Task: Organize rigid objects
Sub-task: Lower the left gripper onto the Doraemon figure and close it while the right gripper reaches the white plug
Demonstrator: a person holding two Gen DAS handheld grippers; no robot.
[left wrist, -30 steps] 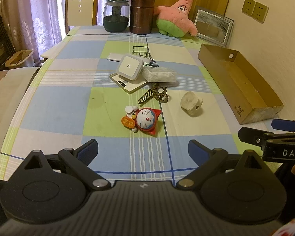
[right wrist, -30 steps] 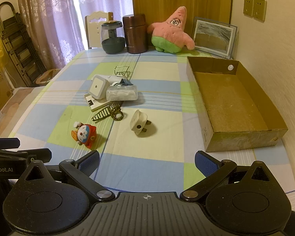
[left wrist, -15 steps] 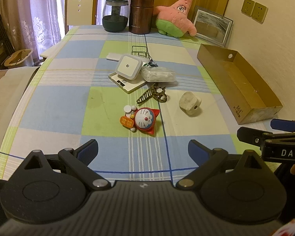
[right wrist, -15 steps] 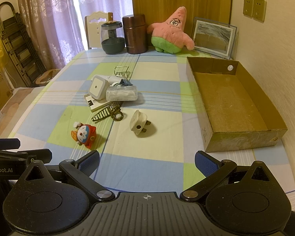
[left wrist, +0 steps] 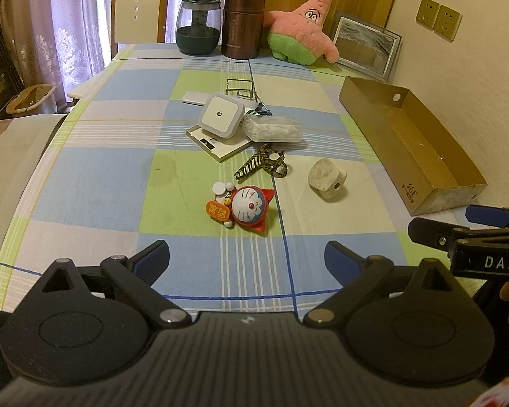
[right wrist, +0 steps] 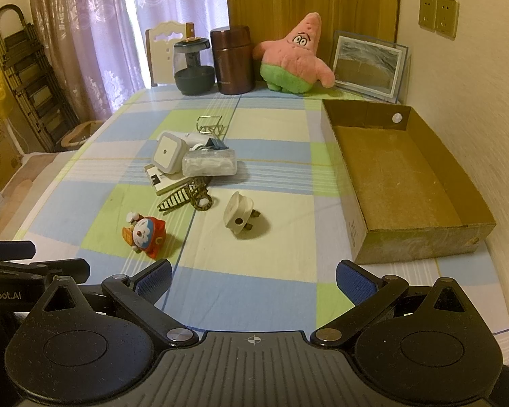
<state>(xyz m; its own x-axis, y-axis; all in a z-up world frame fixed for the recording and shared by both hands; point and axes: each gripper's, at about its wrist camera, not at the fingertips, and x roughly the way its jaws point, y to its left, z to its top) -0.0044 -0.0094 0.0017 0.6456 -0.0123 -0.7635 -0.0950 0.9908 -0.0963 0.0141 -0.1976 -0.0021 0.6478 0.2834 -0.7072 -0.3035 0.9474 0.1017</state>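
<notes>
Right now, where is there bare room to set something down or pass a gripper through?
The cardboard box is empty. Bare cloth lies between the white plug and the box, and near the grippers below the Doraemon toy. Crowded: night light, clear case and hair clip cluster mid-table.

1. The tablecloth [left wrist: 95, 176] was checked in pale blue, light green and cream, with thin white and blue lines.
2. The cat toy [left wrist: 246, 205] was red and white with an orange sign.
3. The hair clip [left wrist: 259, 164] was striped yellow and black.
4. The plug [right wrist: 237, 215] was off-white.
5. The night light [left wrist: 220, 115] was white.
6. The box [right wrist: 403, 183] on the right was brown cardboard.
7. The star plush [right wrist: 293, 57] at the far end was pink with green shorts.
8. The gripper pads [right wrist: 354, 283] were blue.
</notes>
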